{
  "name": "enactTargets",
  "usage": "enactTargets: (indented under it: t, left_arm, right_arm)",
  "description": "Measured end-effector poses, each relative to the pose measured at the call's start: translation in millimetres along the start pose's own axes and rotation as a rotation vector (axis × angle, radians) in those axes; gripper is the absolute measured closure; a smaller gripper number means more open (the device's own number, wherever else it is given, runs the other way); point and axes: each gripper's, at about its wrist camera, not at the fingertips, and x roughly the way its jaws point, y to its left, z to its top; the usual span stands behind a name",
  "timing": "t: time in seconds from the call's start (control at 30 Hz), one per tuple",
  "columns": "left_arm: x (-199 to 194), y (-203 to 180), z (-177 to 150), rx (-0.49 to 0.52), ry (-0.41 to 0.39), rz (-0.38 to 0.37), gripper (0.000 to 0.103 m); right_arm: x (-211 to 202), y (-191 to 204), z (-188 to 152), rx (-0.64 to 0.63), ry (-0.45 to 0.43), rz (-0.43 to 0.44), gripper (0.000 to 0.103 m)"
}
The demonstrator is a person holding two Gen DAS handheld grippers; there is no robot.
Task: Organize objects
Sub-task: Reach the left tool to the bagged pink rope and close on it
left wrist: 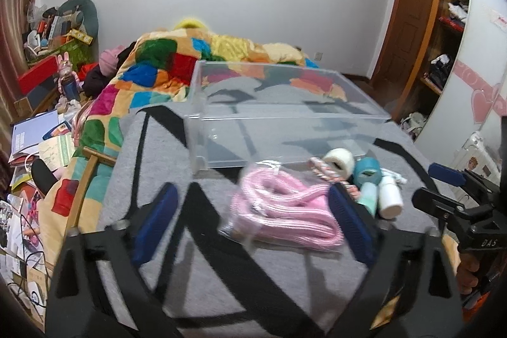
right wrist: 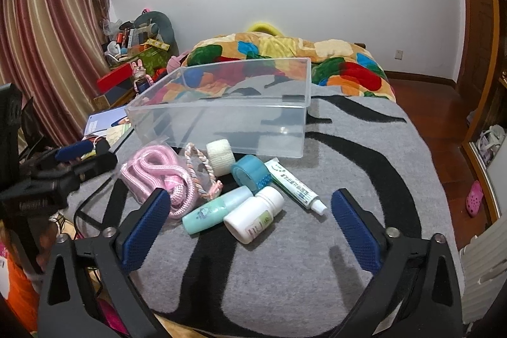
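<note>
A clear plastic box stands empty on a grey and black blanket. In front of it lie a bagged pink rope, a braided cord, a white gauze roll, a blue tape roll, a toothpaste tube, a mint bottle and a white pill bottle. My left gripper is open around the pink rope. My right gripper is open, with both bottles between its fingers.
A colourful quilt lies heaped behind the box. Clutter of boxes, papers and toys fills the floor at the left. A wooden door and shelves stand at the right. The blanket ends at the bed's right edge.
</note>
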Motion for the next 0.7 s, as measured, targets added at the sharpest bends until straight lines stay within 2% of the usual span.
enactTargets:
  t: [0.13, 0.2, 0.23, 0.4, 0.57, 0.7]
  left_arm:
    - [16.6, 11.6, 2.0, -0.064, 0.072, -0.045, 0.018]
    - [20.2, 10.9, -0.2, -0.101, 0.078, -0.076, 0.018]
    - [21.6, 6.5, -2.5, -0.103, 0.076, -0.081, 0.018]
    - [40.3, -14.6, -18.7, -0.020, 0.117, -0.030, 0.015]
    - [34.3, 6.4, -27.2, -0.044, 0.133, -0.068, 0.014]
    - [23.9, 15.9, -29.0, 0.001, 0.141, -0.036, 0.014]
  right_arm:
    - [8.0, 0.2, -4.8, -0.005, 0.038, 0.009, 0.023]
    - [12.3, -1.2, -6.7, -0.003, 0.054, 0.010, 0.034]
    - [15.1, -1.7, -8.0, 0.001, 0.065, 0.013, 0.036]
    - [26.5, -5.0, -12.8, 0.007, 0.113, 0.017, 0.047]
    - [27.8, -10.9, -17.3, 0.003, 0.125, 0.007, 0.057]
    - [27.4, -17.0, -20.2, -0.008, 0.134, -0.004, 0.070]
